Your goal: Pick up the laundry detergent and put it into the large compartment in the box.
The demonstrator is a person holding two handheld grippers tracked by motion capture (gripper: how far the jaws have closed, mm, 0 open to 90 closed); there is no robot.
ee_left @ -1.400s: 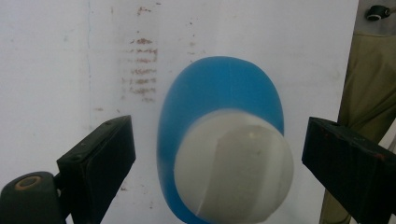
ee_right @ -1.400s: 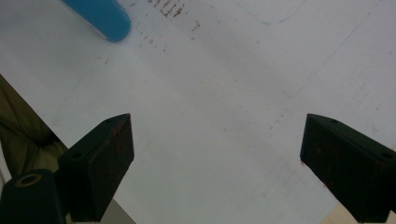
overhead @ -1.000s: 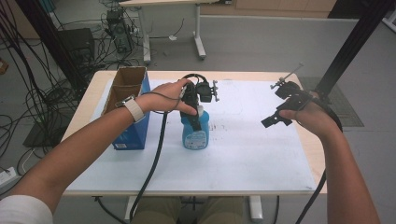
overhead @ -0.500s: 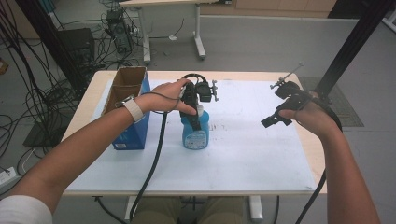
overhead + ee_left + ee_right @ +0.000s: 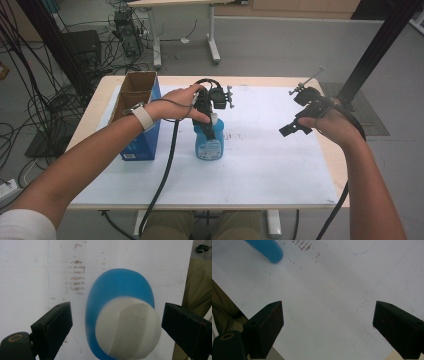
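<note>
- bottle [image 5: 209, 142] is standing upright mid-desk [image 5: 270, 165], beside the blue box [image 5: 142, 135], not yet gripped.
- left claw [image 5: 115, 322] is hanging wide around its white cap [image 5: 128, 327].
- right claw [image 5: 295, 125] is idling wide, well apart.

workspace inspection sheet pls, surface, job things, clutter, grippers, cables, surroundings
surface: white table top, faint reddish smudges, pale wood edge.
job's things: blue bottle upright at centre, white cap on.
clutter: open cardboard box with blue side at the table's left.
grippers: left gripper above the bottle, jaws open either side of the cap, not touching; right gripper open over bare table, holding nothing.
cables: black cable trails from the left gripper over the near edge; loose cables on the floor at left.
surroundings: grey floor, another table's legs behind.
</note>
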